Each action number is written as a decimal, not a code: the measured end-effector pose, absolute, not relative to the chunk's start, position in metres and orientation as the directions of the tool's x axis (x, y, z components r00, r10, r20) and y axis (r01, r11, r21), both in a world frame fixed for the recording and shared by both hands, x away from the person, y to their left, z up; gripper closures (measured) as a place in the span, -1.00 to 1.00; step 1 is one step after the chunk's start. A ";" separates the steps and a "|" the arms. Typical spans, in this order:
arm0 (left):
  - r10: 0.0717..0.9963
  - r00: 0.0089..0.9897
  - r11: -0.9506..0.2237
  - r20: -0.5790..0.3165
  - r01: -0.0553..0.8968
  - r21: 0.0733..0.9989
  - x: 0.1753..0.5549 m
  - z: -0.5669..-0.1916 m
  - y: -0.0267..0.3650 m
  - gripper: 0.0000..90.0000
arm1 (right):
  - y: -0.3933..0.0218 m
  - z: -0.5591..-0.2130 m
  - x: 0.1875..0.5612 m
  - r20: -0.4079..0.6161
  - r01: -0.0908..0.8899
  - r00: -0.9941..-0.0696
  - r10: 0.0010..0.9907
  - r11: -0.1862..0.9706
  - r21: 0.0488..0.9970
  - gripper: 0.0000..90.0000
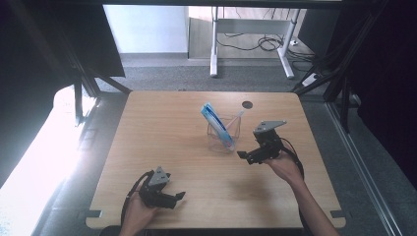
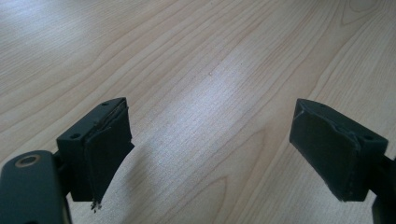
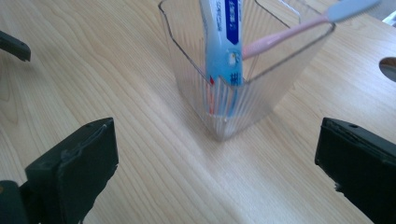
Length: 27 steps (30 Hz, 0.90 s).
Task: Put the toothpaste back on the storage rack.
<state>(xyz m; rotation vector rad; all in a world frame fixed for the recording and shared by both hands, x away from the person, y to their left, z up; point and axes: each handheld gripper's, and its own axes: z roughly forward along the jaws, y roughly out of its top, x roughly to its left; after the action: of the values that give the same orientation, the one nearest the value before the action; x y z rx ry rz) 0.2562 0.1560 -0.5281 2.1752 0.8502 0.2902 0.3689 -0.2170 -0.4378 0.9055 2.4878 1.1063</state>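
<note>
A clear ribbed plastic cup (image 1: 223, 132) (image 3: 243, 79) stands near the middle of the wooden table (image 1: 162, 128). Inside it lean a blue and white toothpaste tube (image 1: 216, 124) (image 3: 225, 42) and a pink toothbrush (image 1: 235, 120) (image 3: 299, 29). My right gripper (image 1: 248, 156) (image 3: 219, 163) hovers just right of the cup and in front of it, open, jaws facing the cup with nothing between them. My left gripper (image 1: 176, 198) (image 2: 212, 149) rests near the table's front edge at the left, open over bare wood.
A round cable hole (image 1: 247, 104) sits in the table near its far edge. Beyond the table are a white desk frame (image 1: 251, 39) with cables on grey carpet. Dark frame posts (image 1: 339, 73) flank the table on both sides.
</note>
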 end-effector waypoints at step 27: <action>0.662 0.748 -0.479 -0.058 0.481 0.735 0.256 -0.528 0.155 -0.71 | -0.282 -0.456 0.318 -0.021 0.475 -0.688 0.726 0.472 0.742 -1.00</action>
<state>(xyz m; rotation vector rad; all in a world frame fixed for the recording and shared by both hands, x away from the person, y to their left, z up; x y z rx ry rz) 0.2557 0.1552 -0.5278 2.1704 0.8539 0.2996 0.3180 -0.2822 -0.4560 1.0146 2.3908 1.0498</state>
